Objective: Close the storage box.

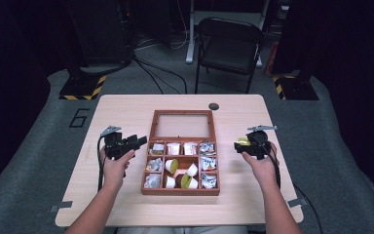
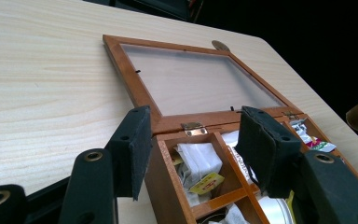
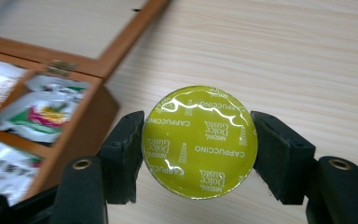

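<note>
Two padded jaws of the right gripper [image 3: 198, 154] clamp a round foil-topped capsule [image 3: 199, 141]; the left gripper [image 2: 191, 154] gapes empty.

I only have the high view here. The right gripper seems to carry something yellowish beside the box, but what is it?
Observer: A coffee capsule with a yellow-green foil lid; the right gripper view reads "Dolce Gusto Cappuccino" on it.
Operator: Is it really clamped?
Observer: Yes, the right gripper has a pad pressed on each side of the lid, above bare table.
Operator: And the left gripper, is it holding anything?
Observer: No, the left gripper stands open with nothing between its pads, by the wooden box's near-left corner, next to a brass hinge.
</note>
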A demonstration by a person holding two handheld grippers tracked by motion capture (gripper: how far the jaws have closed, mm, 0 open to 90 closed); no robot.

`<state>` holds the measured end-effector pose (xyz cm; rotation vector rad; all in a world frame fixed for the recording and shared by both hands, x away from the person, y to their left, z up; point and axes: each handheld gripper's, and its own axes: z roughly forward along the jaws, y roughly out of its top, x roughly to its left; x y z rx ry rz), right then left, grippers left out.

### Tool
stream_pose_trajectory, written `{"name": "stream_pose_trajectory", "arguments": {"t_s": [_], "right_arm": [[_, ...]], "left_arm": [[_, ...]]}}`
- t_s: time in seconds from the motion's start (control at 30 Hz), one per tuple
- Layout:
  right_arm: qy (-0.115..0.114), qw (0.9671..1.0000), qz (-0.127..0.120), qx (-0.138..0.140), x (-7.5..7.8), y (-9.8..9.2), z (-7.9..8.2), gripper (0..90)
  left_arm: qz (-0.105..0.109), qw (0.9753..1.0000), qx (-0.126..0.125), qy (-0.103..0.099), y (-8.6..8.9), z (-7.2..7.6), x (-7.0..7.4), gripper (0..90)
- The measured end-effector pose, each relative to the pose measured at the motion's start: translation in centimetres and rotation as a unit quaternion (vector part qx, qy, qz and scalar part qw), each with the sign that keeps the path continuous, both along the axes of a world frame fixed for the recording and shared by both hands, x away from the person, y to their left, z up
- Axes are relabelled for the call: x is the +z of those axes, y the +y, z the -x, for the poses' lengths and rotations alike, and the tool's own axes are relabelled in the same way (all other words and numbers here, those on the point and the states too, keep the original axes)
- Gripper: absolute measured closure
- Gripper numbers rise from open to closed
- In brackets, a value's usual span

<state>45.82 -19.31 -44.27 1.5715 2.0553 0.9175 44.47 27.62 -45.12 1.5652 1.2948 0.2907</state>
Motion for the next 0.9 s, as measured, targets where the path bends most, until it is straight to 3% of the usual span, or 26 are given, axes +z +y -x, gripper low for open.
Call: {"name": "stream_pose_trajectory", "arguments": {"t_s": [0.4, 0.67, 0.9], "right_arm": [[0.020, 0.9973, 0.027, -0.064, -2.2, -4.0, -0.9, 37.1], [0.052, 0.9934, 0.021, -0.100, -4.0, -5.5, -1.2, 37.0], [0.058, 0.9927, 0.017, -0.105, -4.6, -5.7, -1.5, 36.9]], "left_arm": [[0.000, 1.0000, 0.000, 0.002, 0.0, 0.0, -0.1, 44.3], [-0.001, 1.0000, 0.000, 0.003, 0.1, 0.0, -0.2, 44.3], [0.002, 1.0000, 0.002, 0.003, 0.1, 0.0, -0.2, 44.3]]}}
